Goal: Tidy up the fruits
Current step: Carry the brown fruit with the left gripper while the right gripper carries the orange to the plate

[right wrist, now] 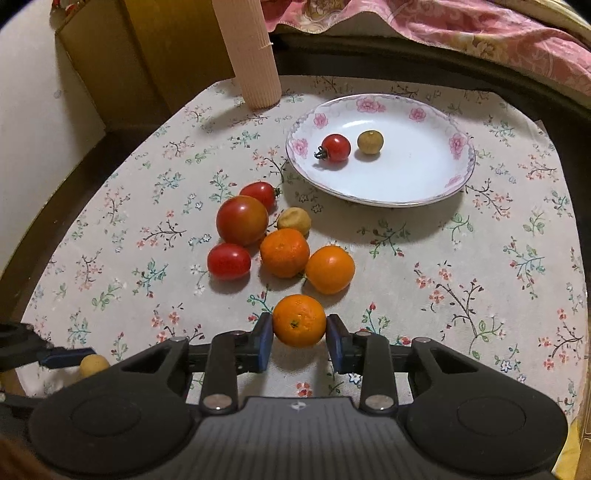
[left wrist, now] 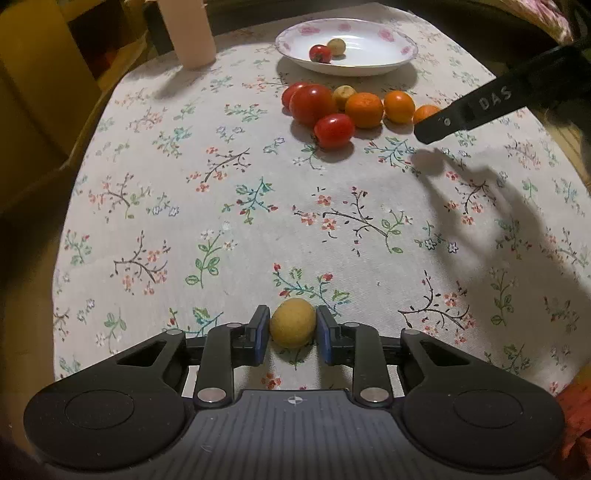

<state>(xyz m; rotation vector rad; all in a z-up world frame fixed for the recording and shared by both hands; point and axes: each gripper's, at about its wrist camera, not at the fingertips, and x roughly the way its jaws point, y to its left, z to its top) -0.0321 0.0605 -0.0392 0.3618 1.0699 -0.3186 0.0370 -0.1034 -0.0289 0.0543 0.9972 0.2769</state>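
My left gripper (left wrist: 292,325) is shut on a small yellow-brown fruit (left wrist: 292,322) that rests on the floral tablecloth; the same fruit (right wrist: 94,365) shows at the lower left of the right wrist view. My right gripper (right wrist: 299,328) is shut on a mandarin (right wrist: 299,319) at the near end of the fruit pile. The pile holds three tomatoes (right wrist: 242,220), two more mandarins (right wrist: 284,252) and a yellow-brown fruit (right wrist: 294,220). A white floral plate (right wrist: 428,184) behind holds a cherry tomato (right wrist: 335,147) and a yellow-brown fruit (right wrist: 370,141).
A ribbed beige cylinder (right wrist: 251,55) stands at the table's far left edge. A cardboard box (right wrist: 155,48) sits behind it, off the table. Pink patterned fabric (right wrist: 461,26) lies beyond the far edge. The tablecloth (left wrist: 221,221) between the two grippers is bare.
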